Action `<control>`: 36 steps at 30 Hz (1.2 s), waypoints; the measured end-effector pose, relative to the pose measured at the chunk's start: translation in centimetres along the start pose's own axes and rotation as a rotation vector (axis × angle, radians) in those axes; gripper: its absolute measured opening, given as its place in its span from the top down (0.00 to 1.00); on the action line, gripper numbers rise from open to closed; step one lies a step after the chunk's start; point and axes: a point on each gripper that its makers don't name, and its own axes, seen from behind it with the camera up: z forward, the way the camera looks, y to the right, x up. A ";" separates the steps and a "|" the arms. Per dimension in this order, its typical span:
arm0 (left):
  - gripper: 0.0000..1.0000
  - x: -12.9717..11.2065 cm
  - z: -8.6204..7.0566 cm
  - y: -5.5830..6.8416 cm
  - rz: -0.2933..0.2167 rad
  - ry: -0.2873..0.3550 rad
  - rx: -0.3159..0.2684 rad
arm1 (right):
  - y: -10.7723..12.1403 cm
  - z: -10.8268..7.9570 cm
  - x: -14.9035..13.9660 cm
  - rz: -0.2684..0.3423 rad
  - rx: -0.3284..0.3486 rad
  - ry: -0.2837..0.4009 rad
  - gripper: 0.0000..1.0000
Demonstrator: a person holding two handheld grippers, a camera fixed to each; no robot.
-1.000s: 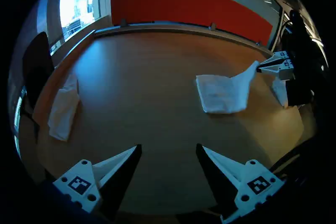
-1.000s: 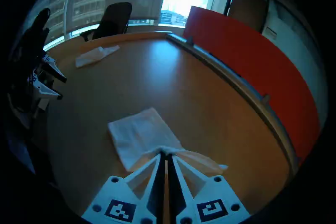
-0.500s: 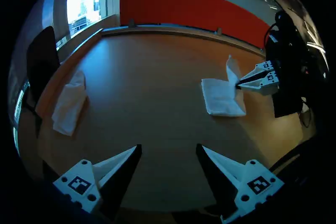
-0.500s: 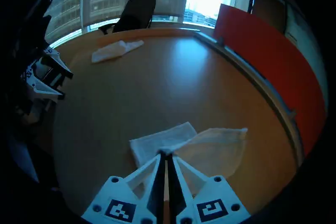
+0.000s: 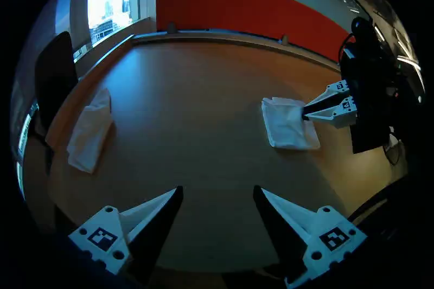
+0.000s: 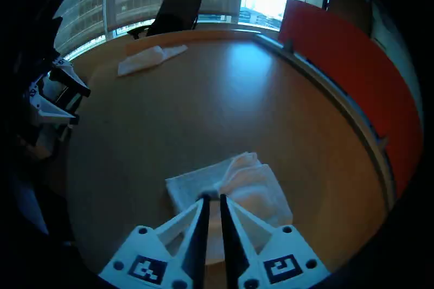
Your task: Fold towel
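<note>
Towel (image 6: 255, 186) folded, top rumpled (puffy); right gripper (image 6: 214, 198) nearly closed, hold unclear; left gripper (image 5: 217, 188) wide, empty.

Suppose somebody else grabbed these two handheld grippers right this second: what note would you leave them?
Left gripper: open, empty, hovering above the table, away from the work.
Right gripper: fingers nearly closed at the near edge of the towel; whether they pinch cloth is unclear.
Done: one flap is laid over the towel, but it sits bunched, not flat.
Left: let go, smooth the fold, probably fold again. A second towel lies loosely near the table's other edge, likely next.
</note>
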 end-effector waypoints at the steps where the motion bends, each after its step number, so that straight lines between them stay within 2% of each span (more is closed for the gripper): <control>1: 0.04 0.0 0.0 0.0 0.001 0.000 0.000 | 0.1 -0.1 0.0 0.004 -0.004 0.002 0.60; 4: 0.04 0.1 0.1 0.1 0.004 0.000 -0.001 | 0.4 -0.3 -0.3 0.017 -0.023 0.004 0.34; 7: 0.04 0.3 0.2 0.1 0.006 0.001 -0.002 | 0.6 -0.4 -0.8 0.034 -0.043 0.000 0.29; 18: 0.04 0.5 0.2 0.2 0.012 0.004 -0.003 | 0.2 -0.7 -4.0 0.105 -0.065 -0.029 0.27; 36: 0.04 0.4 0.5 0.5 0.017 0.000 -0.008 | -1.1 -1.0 -10.2 0.183 -0.080 -0.112 0.27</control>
